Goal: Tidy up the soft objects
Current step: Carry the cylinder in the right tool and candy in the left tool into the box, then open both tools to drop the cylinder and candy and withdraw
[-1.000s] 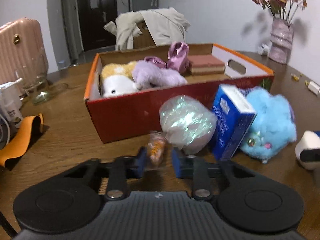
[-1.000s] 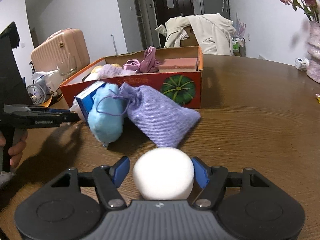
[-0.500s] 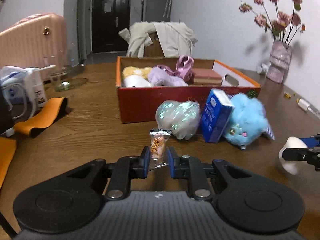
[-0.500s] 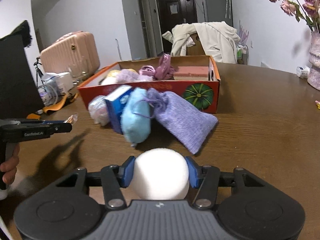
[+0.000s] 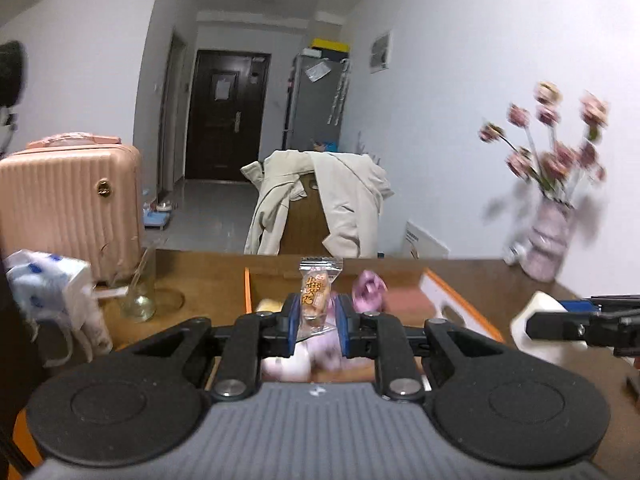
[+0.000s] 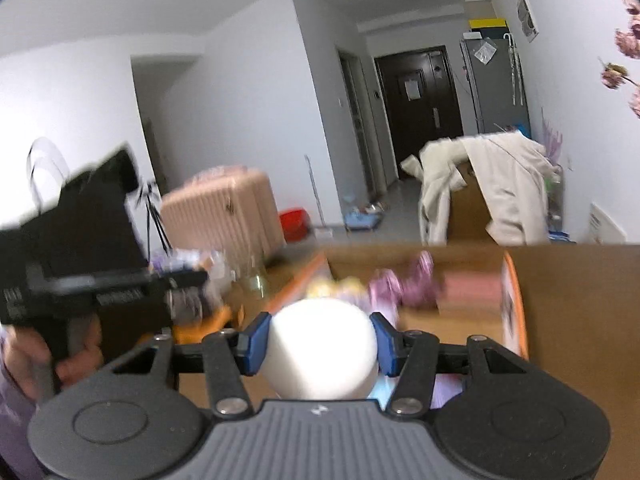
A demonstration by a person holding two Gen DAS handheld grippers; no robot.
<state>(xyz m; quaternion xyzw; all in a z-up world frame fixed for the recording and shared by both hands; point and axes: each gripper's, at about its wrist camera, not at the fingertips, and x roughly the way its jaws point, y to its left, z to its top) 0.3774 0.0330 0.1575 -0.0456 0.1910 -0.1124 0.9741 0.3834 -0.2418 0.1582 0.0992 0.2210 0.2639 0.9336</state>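
A small snack packet (image 5: pixel 316 295) is pinched upright between the blue pads of the left gripper (image 5: pixel 316 322), whose jaws are nearly closed on it; the packet's crimped top stands above the fingertips. Beyond and below it the open orange box (image 5: pixel 460 300) is seen on the wooden table (image 5: pixel 496 276), with a purple cloth (image 5: pixel 370 290), a yellow plush (image 5: pixel 267 305) and a reddish block (image 5: pixel 404 300) inside, all blurred. A white foam ball (image 6: pixel 322 346) is clamped between the pads of the right gripper (image 6: pixel 320 338), the jaws set about half open and pressing on its sides; these jaws have just been closing onto the ball. In the right wrist view the same box (image 6: pixel 512 304) lies ahead of the ball, and the left gripper (image 6: pixel 176 284) is seen at the left, held by a hand (image 6: pixel 76 354). In the left wrist view the right gripper (image 5: pixel 568 326) enters from the right edge with the ball (image 5: pixel 536 320) in it, beside the box. A vase (image 5: pixel 550 236) with pink flowers stands at the table's far right, a glass (image 5: pixel 138 284) at its left, and a pink suitcase (image 5: pixel 68 208) and a chair draped with a coat (image 5: pixel 320 200) behind.
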